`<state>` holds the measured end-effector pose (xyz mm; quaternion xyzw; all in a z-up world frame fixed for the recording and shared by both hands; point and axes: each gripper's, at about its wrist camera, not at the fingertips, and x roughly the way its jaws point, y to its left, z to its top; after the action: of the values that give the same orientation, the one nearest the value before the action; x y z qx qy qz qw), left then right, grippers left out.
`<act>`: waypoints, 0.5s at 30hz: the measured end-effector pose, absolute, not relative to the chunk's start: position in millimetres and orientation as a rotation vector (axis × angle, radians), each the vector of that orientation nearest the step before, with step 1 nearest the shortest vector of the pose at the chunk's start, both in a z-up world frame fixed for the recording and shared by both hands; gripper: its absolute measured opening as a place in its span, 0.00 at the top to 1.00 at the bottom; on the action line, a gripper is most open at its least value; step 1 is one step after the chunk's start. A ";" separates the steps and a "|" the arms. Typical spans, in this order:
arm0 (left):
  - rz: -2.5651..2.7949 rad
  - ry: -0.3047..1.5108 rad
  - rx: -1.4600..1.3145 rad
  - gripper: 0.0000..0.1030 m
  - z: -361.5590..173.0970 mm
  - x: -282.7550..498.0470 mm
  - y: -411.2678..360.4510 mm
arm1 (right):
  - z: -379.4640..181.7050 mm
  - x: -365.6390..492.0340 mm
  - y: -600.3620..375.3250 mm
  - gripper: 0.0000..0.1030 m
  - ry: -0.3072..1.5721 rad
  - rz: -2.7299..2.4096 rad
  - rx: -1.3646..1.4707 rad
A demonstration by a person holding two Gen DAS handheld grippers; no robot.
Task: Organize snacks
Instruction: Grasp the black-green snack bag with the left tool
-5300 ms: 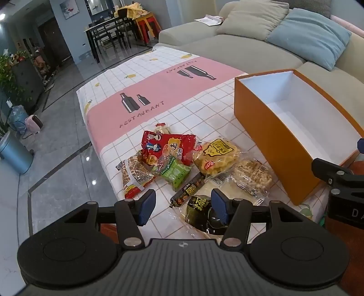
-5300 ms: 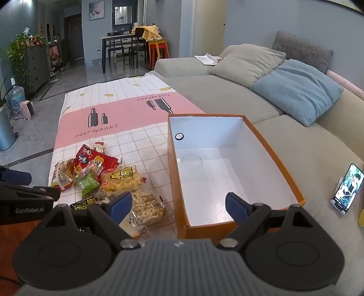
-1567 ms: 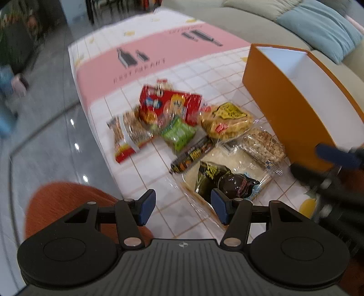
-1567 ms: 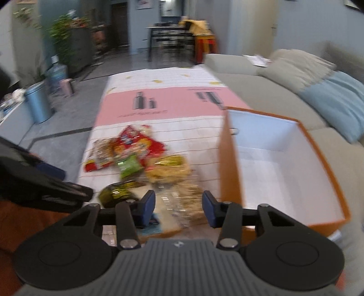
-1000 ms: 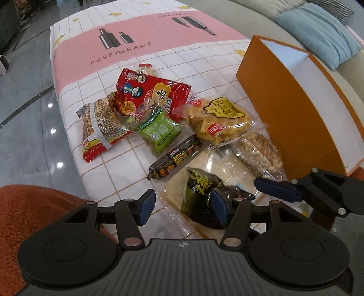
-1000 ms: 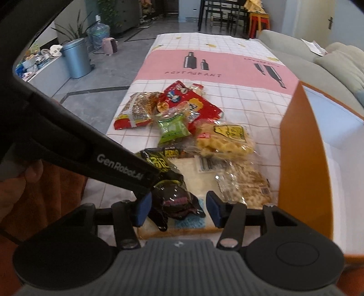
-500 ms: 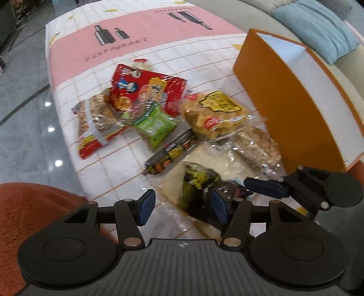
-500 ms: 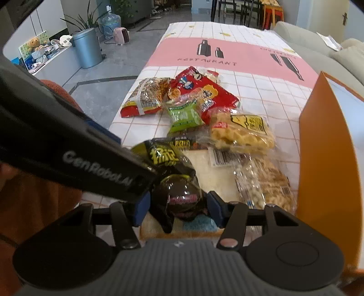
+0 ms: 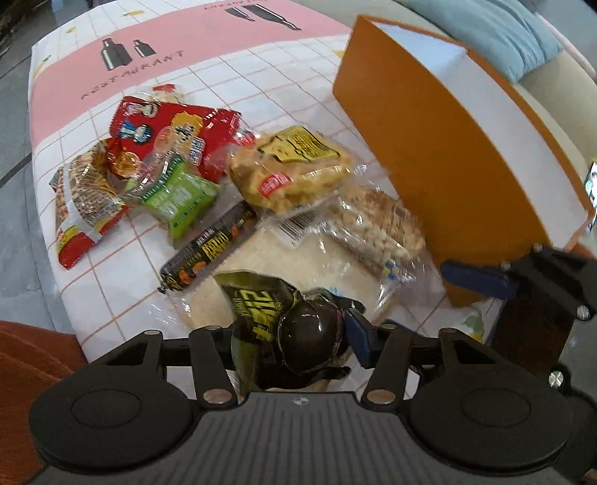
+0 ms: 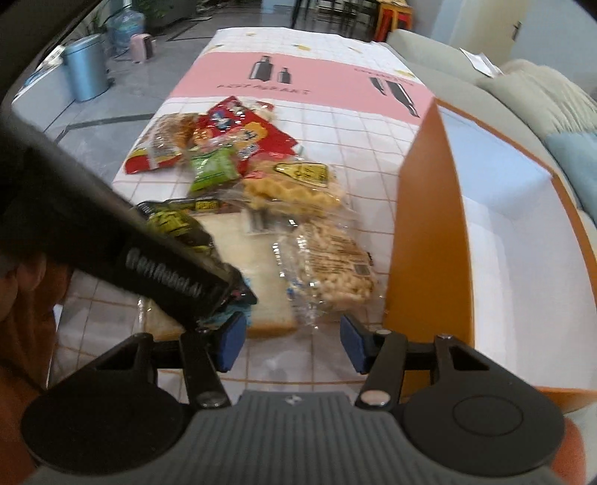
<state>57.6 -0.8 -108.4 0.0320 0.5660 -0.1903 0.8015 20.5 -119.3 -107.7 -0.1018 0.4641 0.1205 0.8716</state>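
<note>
My left gripper (image 9: 294, 335) has its jaws around a dark green-and-black snack packet (image 9: 283, 321), which fills the gap between them and lies on a clear bag of white bread (image 9: 261, 261). That packet also shows in the right wrist view (image 10: 175, 224) under the left gripper's body. My right gripper (image 10: 291, 343) is open and empty, low over the table edge beside the orange box (image 10: 425, 224). Other snacks lie in a pile: a red packet (image 9: 175, 130), a green packet (image 9: 179, 197), a yellow-label bag (image 9: 294, 168), a peanut bag (image 9: 377, 227) and a dark sausage stick (image 9: 209, 250).
The orange box (image 9: 447, 149) is open, with a white inside, at the right on a pink and white checked cloth (image 9: 186, 44). A sofa with cushions (image 9: 503, 26) lies behind it. A blue bin (image 10: 86, 67) stands on the floor at the left.
My left gripper has come down and forward over the dark packet and narrowed around it. My right gripper has shifted right, off the packet, toward the box.
</note>
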 end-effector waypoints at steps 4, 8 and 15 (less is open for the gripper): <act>-0.408 1.210 0.073 0.62 -105.0 55.0 0.1 | -112.8 20.6 -115.1 0.48 0.976 0.267 -0.237; -0.374 1.185 0.058 0.62 -96.0 51.7 8.0 | -107.6 16.1 -110.8 0.47 0.948 0.298 -0.237; -0.159 1.141 0.125 0.62 -73.2 49.7 30.0 | -106.9 6.9 -94.5 0.31 0.960 0.449 -0.106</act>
<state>49.7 30.0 -73.2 0.0590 0.5393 -0.0749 0.8367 6.9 -94.5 -106.9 -0.0504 0.4578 0.2141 0.8614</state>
